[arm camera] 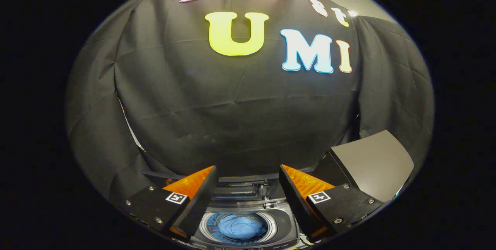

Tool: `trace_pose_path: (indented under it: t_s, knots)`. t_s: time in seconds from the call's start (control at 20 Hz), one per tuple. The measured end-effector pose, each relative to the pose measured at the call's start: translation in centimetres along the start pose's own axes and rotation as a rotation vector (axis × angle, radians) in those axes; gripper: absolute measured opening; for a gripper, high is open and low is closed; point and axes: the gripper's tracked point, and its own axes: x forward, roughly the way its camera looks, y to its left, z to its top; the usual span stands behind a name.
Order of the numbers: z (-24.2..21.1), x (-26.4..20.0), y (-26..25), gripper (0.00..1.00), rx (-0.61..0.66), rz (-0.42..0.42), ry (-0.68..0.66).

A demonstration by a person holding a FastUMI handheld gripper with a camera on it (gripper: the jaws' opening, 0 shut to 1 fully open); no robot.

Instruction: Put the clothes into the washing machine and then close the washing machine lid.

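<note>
The gripper [248, 195] hangs above the washing machine [285, 219] with its fingers [201, 199] spread wide and holding nothing, while the blue clothes [240, 226] lie bunched inside the drum below, between them.
</note>
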Motion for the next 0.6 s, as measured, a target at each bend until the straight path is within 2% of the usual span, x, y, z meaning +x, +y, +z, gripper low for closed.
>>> trace_pose_path:
  t_s: [0.2, 0.35, 0.6]
  knots:
    - [-0.4, 3.7, 0.6, 0.97, 0.007, 0.008, 0.045]
    - [-1.2, 5.9, 1.2, 0.97, 0.011, 0.052, 0.077]
    - [-2.5, 7.7, 1.1, 0.97, 0.03, 0.075, 0.114]
